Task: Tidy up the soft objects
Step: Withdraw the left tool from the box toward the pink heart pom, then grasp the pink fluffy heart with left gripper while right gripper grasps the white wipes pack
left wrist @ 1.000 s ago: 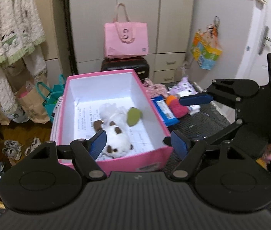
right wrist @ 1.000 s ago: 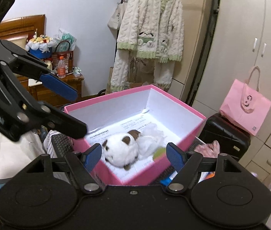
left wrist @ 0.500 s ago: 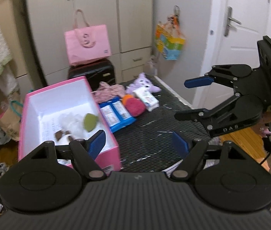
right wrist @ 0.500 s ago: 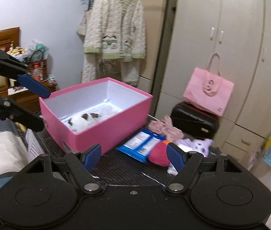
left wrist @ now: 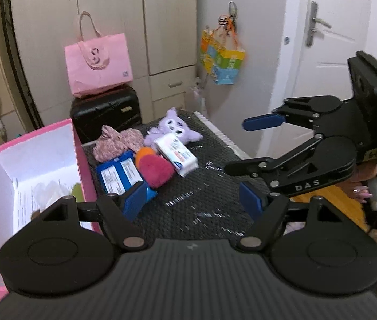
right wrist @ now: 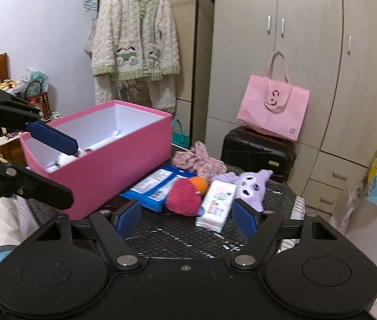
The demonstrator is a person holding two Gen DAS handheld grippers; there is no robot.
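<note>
A pink box (left wrist: 80,157) (right wrist: 113,157) stands at the table's left, with a white-and-brown plush (right wrist: 67,157) and a green item (left wrist: 76,190) inside. Beside it lie a blue packet (left wrist: 120,174) (right wrist: 156,186), a red-and-orange plush (left wrist: 155,169) (right wrist: 185,196), a white tissue pack (left wrist: 176,156) (right wrist: 216,202), a purple plush (left wrist: 173,130) (right wrist: 252,186) and a pink knit piece (left wrist: 116,144) (right wrist: 199,160). My left gripper (left wrist: 192,202) is open and empty near the blue packet. My right gripper (right wrist: 187,218) is open and empty, just short of the red plush and tissue pack.
The black mesh table (left wrist: 188,194) (right wrist: 177,234) holds everything. Behind it are a black suitcase (left wrist: 105,112) (right wrist: 258,149) with a pink tote bag (left wrist: 97,64) (right wrist: 274,106), wardrobes, a white door (left wrist: 330,53) and a hanging cardigan (right wrist: 135,45).
Both grippers have swung right, away from over the pink box, toward the pile of soft items on the table. Both stay open and empty.
</note>
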